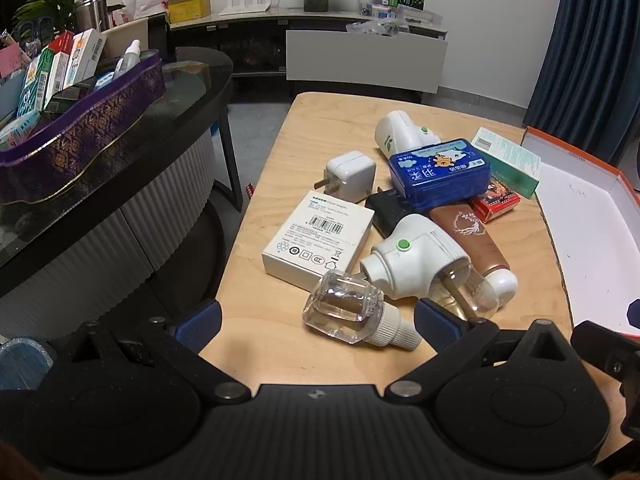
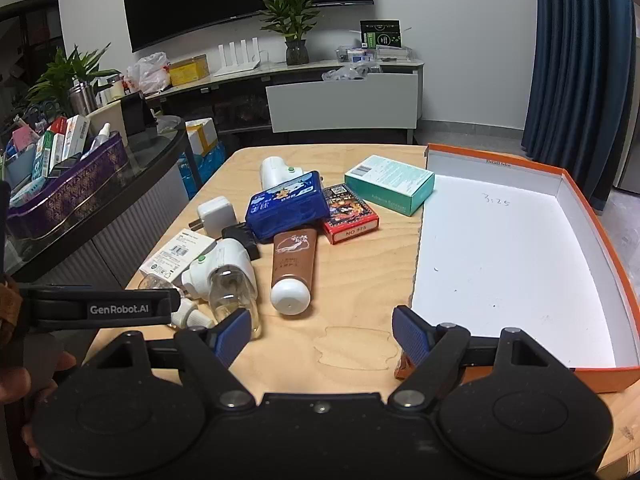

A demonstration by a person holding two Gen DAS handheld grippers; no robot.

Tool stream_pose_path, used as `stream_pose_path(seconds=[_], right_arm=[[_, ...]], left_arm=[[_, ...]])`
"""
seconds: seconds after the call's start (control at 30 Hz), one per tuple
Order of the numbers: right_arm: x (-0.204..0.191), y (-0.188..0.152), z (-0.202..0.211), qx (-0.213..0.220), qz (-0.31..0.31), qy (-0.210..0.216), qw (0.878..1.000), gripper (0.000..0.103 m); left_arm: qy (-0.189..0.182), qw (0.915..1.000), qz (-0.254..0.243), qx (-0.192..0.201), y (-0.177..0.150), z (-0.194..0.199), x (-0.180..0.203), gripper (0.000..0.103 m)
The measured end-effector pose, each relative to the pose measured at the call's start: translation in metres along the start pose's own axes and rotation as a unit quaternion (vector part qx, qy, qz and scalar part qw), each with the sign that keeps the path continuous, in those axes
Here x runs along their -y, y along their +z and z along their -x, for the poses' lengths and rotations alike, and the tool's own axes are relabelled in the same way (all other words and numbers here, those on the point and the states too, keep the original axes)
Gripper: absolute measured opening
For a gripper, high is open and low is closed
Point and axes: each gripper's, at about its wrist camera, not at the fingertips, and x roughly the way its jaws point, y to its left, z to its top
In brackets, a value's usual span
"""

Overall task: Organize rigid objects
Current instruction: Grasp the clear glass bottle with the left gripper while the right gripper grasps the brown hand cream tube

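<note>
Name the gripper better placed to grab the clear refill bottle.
Left. The left gripper is open with the bottle lying right between its fingers. The right gripper is open over bare table, nearer the box.

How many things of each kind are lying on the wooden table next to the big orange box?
White plug-in diffusers: 2
Boxes and packs: 4
Chargers: 2
Brown tube: 1
Clear bottle: 1
Total: 10
</note>
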Motion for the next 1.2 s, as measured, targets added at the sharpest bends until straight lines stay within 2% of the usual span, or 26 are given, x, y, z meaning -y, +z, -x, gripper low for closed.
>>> stream_pose_path(seconds=[0.7,0.87,0.93,0.97,1.0,1.03,1.07,1.2], right_arm=[[-0.004,0.000,-0.005,-0.005,-0.003,0.002,1.000,0.091],[-0.001,0.000,-0.007,-0.011,-0.005,0.001,1.000,0.091],[-0.001,0.000,-0.008,-0.013,-0.006,0.001,1.000,0.091],[0.000,0.000,-0.009,-0.013,-0.006,0.000,1.000,0.091],[0.000,0.000,-0.010,-0.017,-0.007,0.000,1.000,0.091],[0.000,0.000,-0.011,-0.020,-0.008,0.001,1.000,0.091],[-0.001,0.000,-0.012,-0.023,-0.009,0.000,1.000,0.091],[-0.003,0.001,-0.015,-0.019,-0.007,0.000,1.000,0.091]], left_arm=[[0.015,0.9997,0.012,-0.012,0.002,-0.022,0.005,0.103],[0.011,0.9999,-0.005,-0.003,-0.005,-0.036,0.004,0.102],[-0.011,0.9999,-0.007,-0.007,-0.009,-0.041,0.000,0.082],[-0.006,0.9999,-0.014,0.003,-0.011,-0.040,0.001,0.078],[-0.004,0.9997,-0.023,0.006,-0.012,-0.040,0.002,0.069],[-0.005,0.9994,-0.032,0.009,-0.012,-0.039,0.003,0.063],[-0.010,0.9992,-0.036,0.012,-0.013,-0.038,0.004,0.059],[-0.027,0.9987,-0.037,0.020,-0.019,-0.032,0.000,0.059]])
